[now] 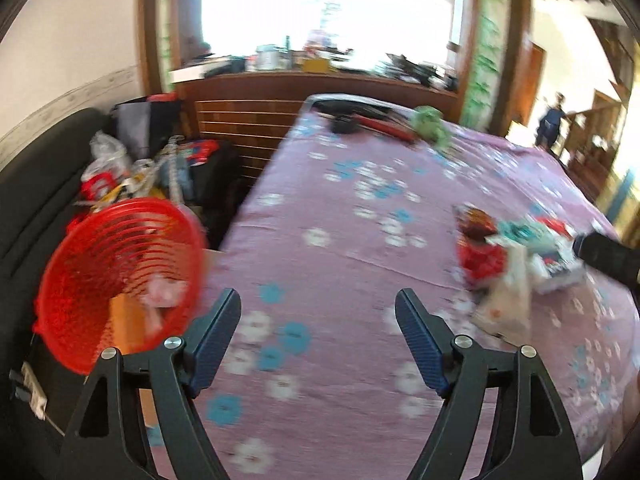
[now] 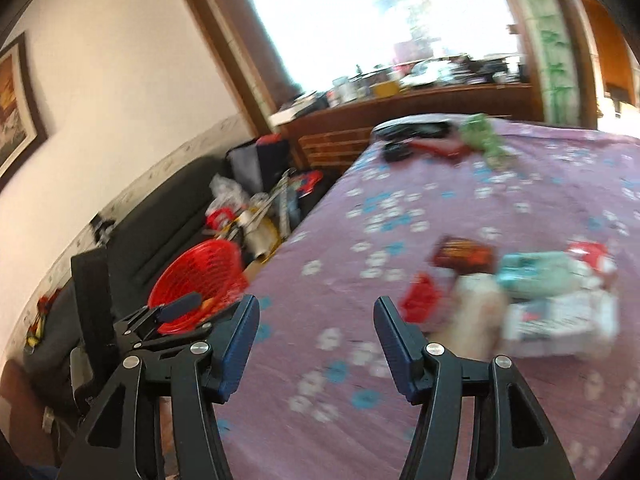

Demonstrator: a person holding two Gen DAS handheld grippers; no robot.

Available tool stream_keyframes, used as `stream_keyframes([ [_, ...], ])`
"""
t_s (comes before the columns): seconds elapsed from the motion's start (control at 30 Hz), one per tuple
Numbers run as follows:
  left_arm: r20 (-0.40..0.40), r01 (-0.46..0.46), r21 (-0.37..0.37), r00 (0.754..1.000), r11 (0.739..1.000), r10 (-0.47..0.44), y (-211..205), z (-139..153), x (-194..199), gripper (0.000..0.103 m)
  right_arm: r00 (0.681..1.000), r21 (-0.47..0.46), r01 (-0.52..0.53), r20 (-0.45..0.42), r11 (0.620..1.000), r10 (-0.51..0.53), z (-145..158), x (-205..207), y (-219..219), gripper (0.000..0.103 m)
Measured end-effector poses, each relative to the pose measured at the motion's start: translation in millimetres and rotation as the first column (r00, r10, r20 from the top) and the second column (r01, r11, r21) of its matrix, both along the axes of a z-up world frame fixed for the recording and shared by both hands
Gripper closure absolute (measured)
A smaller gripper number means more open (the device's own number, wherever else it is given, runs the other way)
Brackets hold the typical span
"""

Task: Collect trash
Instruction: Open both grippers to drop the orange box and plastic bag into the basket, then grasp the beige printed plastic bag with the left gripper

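Observation:
A pile of trash [image 1: 516, 256] lies on the purple flowered cloth at the right: red wrappers, a teal packet, white wrappers. In the right wrist view the same pile [image 2: 516, 292] lies just right of my fingers. A red slotted basket [image 1: 116, 280] stands off the table's left edge with some wrappers inside; it also shows in the right wrist view [image 2: 200, 276]. My left gripper [image 1: 318, 308] is open and empty above the cloth, beside the basket. My right gripper [image 2: 316, 312] is open and empty over the cloth, left of the pile. The views are blurred.
The table [image 1: 360, 208] has a black case, a red tool and a green cloth [image 1: 430, 124] at its far end. A dark sofa [image 1: 36, 200] with bags and clutter stands on the left. A wooden counter [image 1: 320, 88] runs behind.

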State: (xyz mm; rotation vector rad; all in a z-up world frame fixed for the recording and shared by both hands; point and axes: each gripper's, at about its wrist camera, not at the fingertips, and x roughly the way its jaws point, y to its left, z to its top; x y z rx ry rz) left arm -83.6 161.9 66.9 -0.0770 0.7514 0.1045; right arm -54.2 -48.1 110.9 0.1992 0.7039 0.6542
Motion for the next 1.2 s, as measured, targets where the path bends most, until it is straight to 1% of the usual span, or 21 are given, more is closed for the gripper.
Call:
stream_keyframes([
  [0.03, -0.014, 0.032, -0.003, 0.999, 0.999, -0.032, -11.2, -1.5, 3.2, 0.025, 1.0, 0.001, 0.021, 0.005, 1.0, -0.021, 0.5, -1.5, -9.7, 0.039],
  [0.1, -0.034, 0.087, -0.02, 0.996, 0.996, -0.087, -30.8, -4.2, 7.9, 0.025, 0.996, 0.013, 0.094, 0.003, 0.996, -0.094, 2.1, -0.8, -42.8, 0.039],
  [0.2, -0.064, 0.17, -0.04, 0.983, 0.985, -0.173, -62.8, -8.1, 16.1, 0.025, 0.987, 0.021, 0.162, 0.001, 0.987, -0.163, 3.5, 0.1, -77.2, 0.039],
  [0.27, -0.084, 0.229, -0.045, 0.969, 0.972, -0.232, -85.6, -12.0, 20.7, 0.025, 0.973, 0.017, 0.231, 0.006, 0.973, -0.232, 2.6, 1.1, -101.7, 0.039],
  [0.33, -0.113, 0.284, -0.041, 0.951, 0.958, -0.287, -111.1, -18.0, 27.8, 0.025, 0.965, 0.027, 0.264, 0.002, 0.964, -0.264, 1.2, 0.9, -117.3, 0.039],
  [0.4, -0.134, 0.31, -0.013, 0.942, 0.951, -0.308, -130.4, -23.7, 35.3, 0.025, 0.958, 0.042, 0.286, -0.011, 0.957, -0.286, -2.1, 1.3, -131.3, 0.039],
  [0.43, -0.155, 0.316, 0.01, 0.938, 0.949, -0.31, -139.9, -28.2, 41.1, 0.025, 0.956, 0.045, 0.295, -0.015, 0.954, -0.294, -3.4, 0.7, -136.5, 0.039],
  [0.53, -0.194, 0.335, 0.019, 0.926, 0.942, -0.325, -156.5, -40.5, 54.9, 0.025, 0.949, 0.055, 0.314, -0.036, 0.948, -0.313, -8.7, 1.8, -151.4, 0.039],
  [0.63, -0.226, 0.329, 0.029, 0.922, 0.944, -0.314, -164.0, -50.3, 70.7, 0.025, 0.942, 0.061, 0.333, -0.054, 0.941, -0.33, -13.3, 4.5, -161.1, 0.039],
  [0.7, -0.231, 0.316, 0.049, 0.927, 0.948, -0.297, -166.4, -53.9, 78.3, 0.025, 0.936, 0.07, 0.349, -0.072, 0.934, -0.345, -17.0, 7.7, -168.4, 0.039],
  [0.8, -0.228, 0.306, 0.043, 0.93, 0.951, -0.289, -168.3, -57.6, 89.6, 0.026, 0.931, 0.081, 0.359, -0.099, 0.93, -0.351, -24.1, 11.9, -174.5, 0.041],
  [0.83, -0.228, 0.303, 0.038, 0.93, 0.952, -0.287, -168.2, -59.3, 92.7, 0.034, 0.93, 0.081, 0.362, -0.107, 0.929, -0.353, -26.2, 13.4, -174.8, 0.045],
  [0.87, -0.22, 0.307, 0.016, 0.93, 0.952, -0.296, -167.5, -59.4, 94.0, 0.042, 0.93, 0.079, 0.36, -0.114, 0.93, -0.35, -28.4, 15.2, -174.3, 0.051],
  [0.9, -0.217, 0.308, 0.003, 0.929, 0.951, -0.3, -166.7, -59.3, 95.0, 0.043, 0.93, 0.074, 0.357, -0.117, 0.931, -0.348, -30.2, 17.4, -173.1, 0.053],
  [0.93, -0.213, 0.308, 0.006, 0.93, 0.951, -0.3, -166.5, -59.0, 95.2, 0.048, 0.93, 0.063, 0.356, -0.12, 0.932, -0.347, -32.4, 19.5, -170.8, 0.057],
  [0.97, -0.207, 0.312, 0.008, 0.93, 0.95, -0.303, -167.9, -58.4, 93.4, 0.051, 0.929, 0.054, 0.357, -0.122, 0.933, -0.348, -34.4, 21.1, -168.6, 0.059],
  [1.07, -0.197, 0.314, -0.004, 0.931, 0.949, -0.309, -166.1, -56.9, 89.1, 0.055, 0.929, 0.023, 0.353, -0.124, 0.935, -0.348, -40.1, 26.6, -159.2, 0.063],
  [1.2, -0.172, 0.32, -0.029, 0.932, 0.947, -0.32, -159.4, -50.8, 73.3, 0.056, 0.927, -0.032, 0.357, -0.108, 0.934, -0.358, -46.4, 35.3, -148.1, 0.064],
])
